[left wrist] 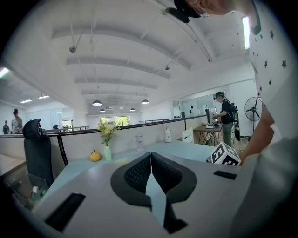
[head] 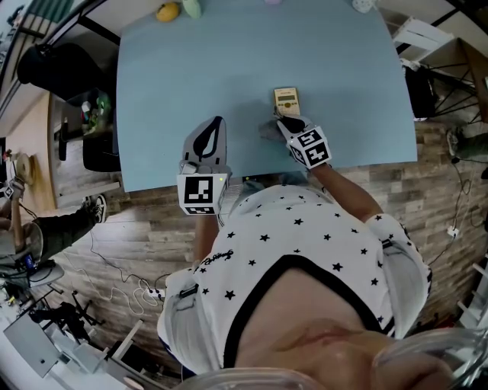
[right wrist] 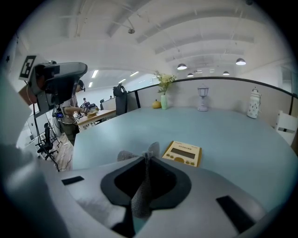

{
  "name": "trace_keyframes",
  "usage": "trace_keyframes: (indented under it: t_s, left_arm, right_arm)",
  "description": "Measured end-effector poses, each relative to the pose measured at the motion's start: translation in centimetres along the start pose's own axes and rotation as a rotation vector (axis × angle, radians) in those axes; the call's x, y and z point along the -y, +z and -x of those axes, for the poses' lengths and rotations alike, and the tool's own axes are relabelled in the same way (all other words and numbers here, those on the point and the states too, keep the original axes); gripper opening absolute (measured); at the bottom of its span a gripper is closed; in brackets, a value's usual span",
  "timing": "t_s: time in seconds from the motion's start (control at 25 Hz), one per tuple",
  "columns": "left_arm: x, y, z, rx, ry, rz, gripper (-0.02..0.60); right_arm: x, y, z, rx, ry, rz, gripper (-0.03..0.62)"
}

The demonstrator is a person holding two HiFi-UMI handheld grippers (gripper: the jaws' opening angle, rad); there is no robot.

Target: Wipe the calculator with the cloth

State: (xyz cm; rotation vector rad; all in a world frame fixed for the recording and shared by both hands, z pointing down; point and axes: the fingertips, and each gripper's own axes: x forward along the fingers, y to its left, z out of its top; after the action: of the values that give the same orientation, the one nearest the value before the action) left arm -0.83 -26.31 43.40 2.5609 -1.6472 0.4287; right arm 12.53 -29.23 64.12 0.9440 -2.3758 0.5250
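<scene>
A cream-yellow calculator (head: 286, 98) (right wrist: 182, 152) lies flat on the light blue table (head: 229, 61), a little beyond my right gripper (head: 282, 122) (right wrist: 145, 158). That gripper is shut on a grey cloth (right wrist: 139, 188), whose bunched end (head: 268, 130) sticks out past the jaws just short of the calculator and to its left. My left gripper (head: 218, 123) (left wrist: 150, 157) is held over the table's near edge, left of the right one, jaws shut with nothing between them. The right gripper's marker cube (left wrist: 224, 155) shows in the left gripper view.
At the table's far edge stand a green vase with flowers (left wrist: 107, 139) (right wrist: 164, 90), a yellow fruit (head: 168, 11) (left wrist: 95, 156), a glass (right wrist: 202, 98) and a white jar (right wrist: 253, 109). A black office chair (left wrist: 38, 148) is on the left. People work at desks further off.
</scene>
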Motion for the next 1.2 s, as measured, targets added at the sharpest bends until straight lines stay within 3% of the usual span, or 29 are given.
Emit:
trace_keyframes:
  t_s: [0.24, 0.92, 1.2]
  left_arm:
    - [0.2, 0.1, 0.0, 0.003, -0.006, -0.004, 0.031]
    - [2.3, 0.9, -2.0, 0.013, -0.087, -0.020, 0.031]
    - [2.7, 1.2, -2.6, 0.014, -0.108, -0.024, 0.031]
  right_arm:
    - [0.5, -0.9, 0.0, -0.011, -0.013, -0.018, 0.032]
    - [8.1, -4.0, 4.2, -0.015, -0.209, -0.162, 0.032]
    - [8.7, -5.9, 4.7, -0.046, -0.230, -0.182, 0.032]
